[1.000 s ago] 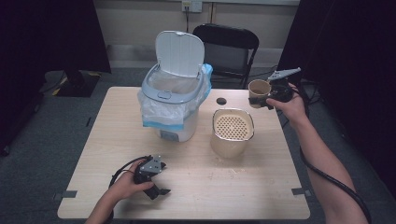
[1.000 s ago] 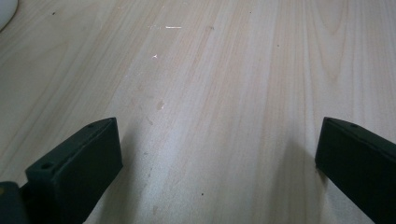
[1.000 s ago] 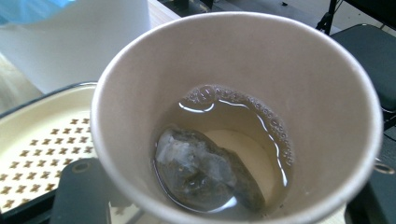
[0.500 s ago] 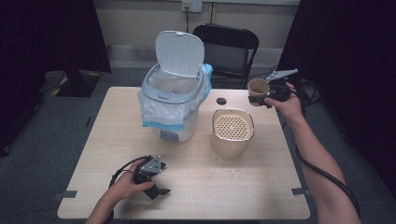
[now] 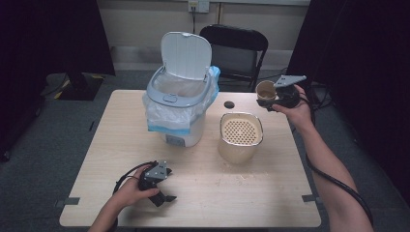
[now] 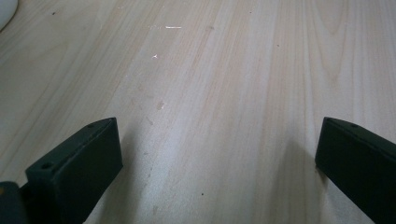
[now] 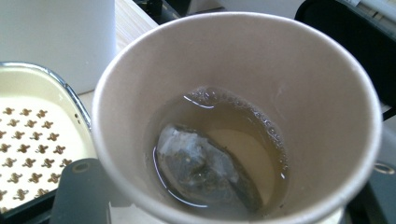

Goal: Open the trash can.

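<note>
Quick count: one paper cup (image 5: 265, 90) with one teabag (image 7: 201, 168) sitting in the liquid. One white bin (image 5: 180, 104), lid up, with one plastic liner. One beige strainer tub (image 5: 241, 137). One small black cap (image 5: 228, 104) on the tabletop (image 5: 251, 193). One black folding chair (image 5: 235, 53) behind. Two grippers, left (image 5: 164, 191) and right (image 5: 273, 98).

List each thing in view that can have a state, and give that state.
Bin: lid up, lined with a bag.
Paper cup: held upright, a little tea and a teabag inside.
Strainer container: standing on the table, strainer tray bare.
Left gripper: open, resting on the table.
Right gripper: shut on the paper cup, lifted off the table.
</note>
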The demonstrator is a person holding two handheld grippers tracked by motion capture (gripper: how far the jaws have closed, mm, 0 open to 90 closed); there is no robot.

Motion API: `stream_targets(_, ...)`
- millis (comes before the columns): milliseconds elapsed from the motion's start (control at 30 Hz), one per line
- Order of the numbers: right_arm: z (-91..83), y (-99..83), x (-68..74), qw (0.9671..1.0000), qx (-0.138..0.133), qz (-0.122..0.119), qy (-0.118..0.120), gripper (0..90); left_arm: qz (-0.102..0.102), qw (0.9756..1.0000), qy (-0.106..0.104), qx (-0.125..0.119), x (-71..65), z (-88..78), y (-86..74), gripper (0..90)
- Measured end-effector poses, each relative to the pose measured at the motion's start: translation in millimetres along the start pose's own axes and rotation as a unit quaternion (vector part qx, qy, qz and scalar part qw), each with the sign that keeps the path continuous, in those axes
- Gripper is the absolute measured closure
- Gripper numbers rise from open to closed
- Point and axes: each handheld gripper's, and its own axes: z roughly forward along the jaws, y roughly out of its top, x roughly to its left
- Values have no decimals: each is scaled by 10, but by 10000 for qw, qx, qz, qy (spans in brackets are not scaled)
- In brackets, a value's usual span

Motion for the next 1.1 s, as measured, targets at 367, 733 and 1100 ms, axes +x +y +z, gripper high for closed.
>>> stream_targets(367, -62, 20, 153, 9966, 25, -804, -201, 284, -26, 10000, -8, -5, -3, 2, -1, 0)
stream_targets(733, -85, 87, 391, 9712, 538, -2184, -790, 287, -13, 10000, -10, -3, -1, 2, -1, 0)
stream_targets(1100, -53, 171, 705, 8822, 1174, -4257, -1636, 296, 5, 10000, 6, 1, 1, 0, 0, 0)
